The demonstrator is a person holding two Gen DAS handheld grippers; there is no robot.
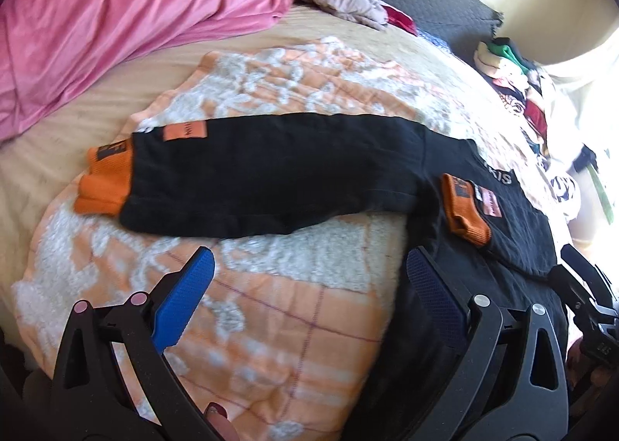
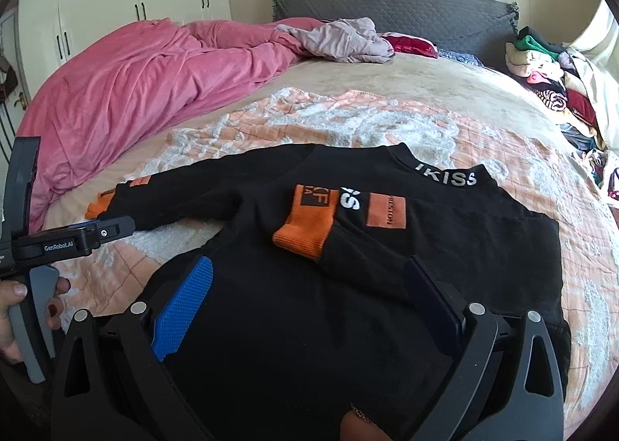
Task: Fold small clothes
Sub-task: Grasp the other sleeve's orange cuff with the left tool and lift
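You are holding both the left gripper (image 1: 309, 286) and right gripper (image 2: 309, 294) with fingers spread wide, gripping nothing. The black long-sleeved top with orange cuffs (image 2: 387, 247) is lying mid-frame on the orange-and-white patterned blanket (image 1: 271, 305), one sleeve folded across its chest.

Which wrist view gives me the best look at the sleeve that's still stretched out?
Left wrist. The outstretched sleeve spans the frame, orange cuff and patch plain. In the right wrist view that sleeve lies far left, foreshortened, its cuff small beside the left gripper's body.
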